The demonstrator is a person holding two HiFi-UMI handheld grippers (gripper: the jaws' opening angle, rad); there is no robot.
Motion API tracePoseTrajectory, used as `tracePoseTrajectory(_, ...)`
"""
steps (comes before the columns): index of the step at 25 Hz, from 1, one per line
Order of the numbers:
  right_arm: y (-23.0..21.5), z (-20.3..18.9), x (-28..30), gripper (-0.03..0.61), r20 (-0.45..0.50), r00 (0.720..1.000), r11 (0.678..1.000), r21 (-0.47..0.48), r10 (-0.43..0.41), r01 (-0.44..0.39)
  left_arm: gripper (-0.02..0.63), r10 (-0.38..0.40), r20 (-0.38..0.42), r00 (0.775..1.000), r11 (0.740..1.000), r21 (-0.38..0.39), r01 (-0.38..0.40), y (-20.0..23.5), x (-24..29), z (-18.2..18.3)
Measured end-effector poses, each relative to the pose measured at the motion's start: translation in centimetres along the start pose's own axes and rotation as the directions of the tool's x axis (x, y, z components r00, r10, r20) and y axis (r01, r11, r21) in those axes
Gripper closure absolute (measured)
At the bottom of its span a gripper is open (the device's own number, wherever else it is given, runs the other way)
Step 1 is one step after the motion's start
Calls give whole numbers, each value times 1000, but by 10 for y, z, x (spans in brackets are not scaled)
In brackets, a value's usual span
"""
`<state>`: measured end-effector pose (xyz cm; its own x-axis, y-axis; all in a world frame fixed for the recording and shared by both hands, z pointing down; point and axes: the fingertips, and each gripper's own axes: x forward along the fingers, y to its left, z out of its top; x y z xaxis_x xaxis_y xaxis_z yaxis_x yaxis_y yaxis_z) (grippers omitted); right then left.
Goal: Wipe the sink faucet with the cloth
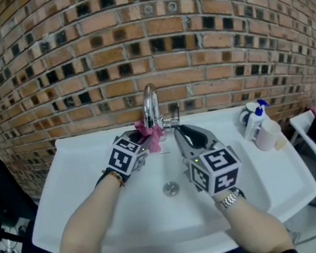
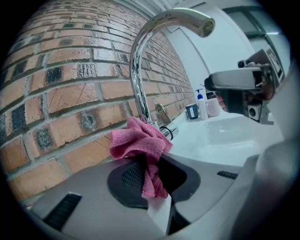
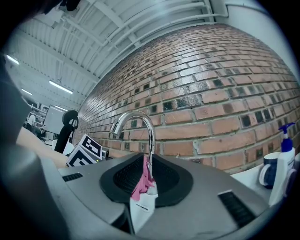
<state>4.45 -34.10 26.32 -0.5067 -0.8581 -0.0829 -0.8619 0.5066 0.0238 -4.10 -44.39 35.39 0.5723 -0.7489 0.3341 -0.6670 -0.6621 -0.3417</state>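
Observation:
A chrome gooseneck faucet [image 1: 151, 104] stands at the back of the white sink [image 1: 84, 176]. My left gripper [image 1: 143, 141] is shut on a bunched pink cloth [image 1: 150, 134], which presses against the lower left of the faucet stem. The left gripper view has the cloth [image 2: 140, 143] pinched between the pads of the left gripper [image 2: 152, 176], bulging out against the faucet [image 2: 140, 93]. My right gripper [image 1: 178, 130] hovers just right of the faucet base, jaws together and empty. Past the right gripper [image 3: 147, 180] in its own view stand the faucet [image 3: 150, 140] and cloth [image 3: 142, 185].
A brick wall [image 1: 196, 63] rises right behind the sink. A blue-pump soap bottle [image 1: 256, 119], a cup [image 1: 248, 112] and a white bottle [image 1: 269, 135] stand at the sink's back right. The drain [image 1: 171, 188] lies mid-basin. The faucet lever [image 1: 175, 115] sticks out to the right.

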Motion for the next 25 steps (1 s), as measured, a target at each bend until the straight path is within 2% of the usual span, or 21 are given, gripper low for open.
tracePoseTrajectory(14,-14,-1,-1,515,4,999,999,4,-41,41,551,-64,15,998,997,37,64,-35,-4,15)
tracePoseTrajectory(25,-18,-11,-1,515,-29,998,999,-7,-47,47,551,-64,67,996,997,-40,66,-50,-28,23)
